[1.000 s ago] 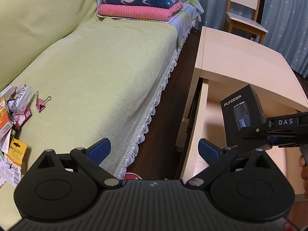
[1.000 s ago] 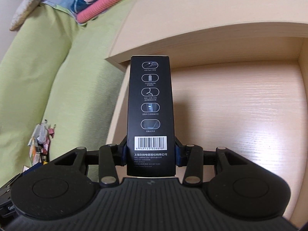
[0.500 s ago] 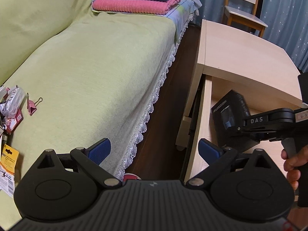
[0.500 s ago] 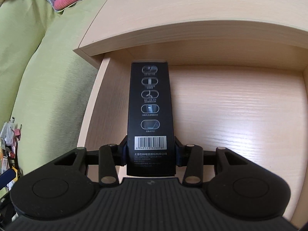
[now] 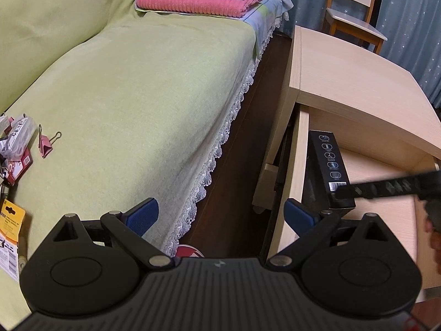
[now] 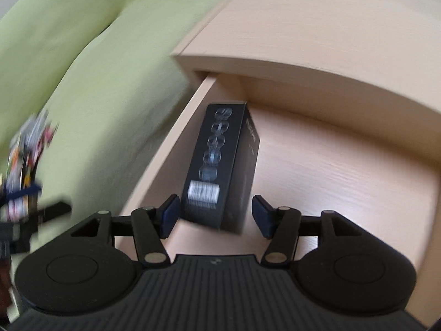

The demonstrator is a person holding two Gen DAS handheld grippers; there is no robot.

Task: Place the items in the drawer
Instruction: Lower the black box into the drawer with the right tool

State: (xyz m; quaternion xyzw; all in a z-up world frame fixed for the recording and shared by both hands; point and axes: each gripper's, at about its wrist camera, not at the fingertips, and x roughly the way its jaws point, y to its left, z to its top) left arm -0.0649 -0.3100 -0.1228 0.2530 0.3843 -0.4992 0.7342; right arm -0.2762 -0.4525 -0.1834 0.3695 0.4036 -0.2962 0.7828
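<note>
Release step: black box (image 6: 220,165) stands in drawer (image 6: 344,165) by its left wall, right gripper (image 6: 215,216) fingers spread clear; left gripper (image 5: 220,215) spread, empty; next, fetch another item from the sofa (image 5: 137,96).

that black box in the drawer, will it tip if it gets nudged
Probably yes: the black box stands on a narrow face in the drawer, taller than its footprint is wide. It sits beside the left drawer wall, which might catch it that way. Its flat, sharp-edged sides suggest stiff cardboard; it should slide, not roll. The right gripper is open around it.
</note>
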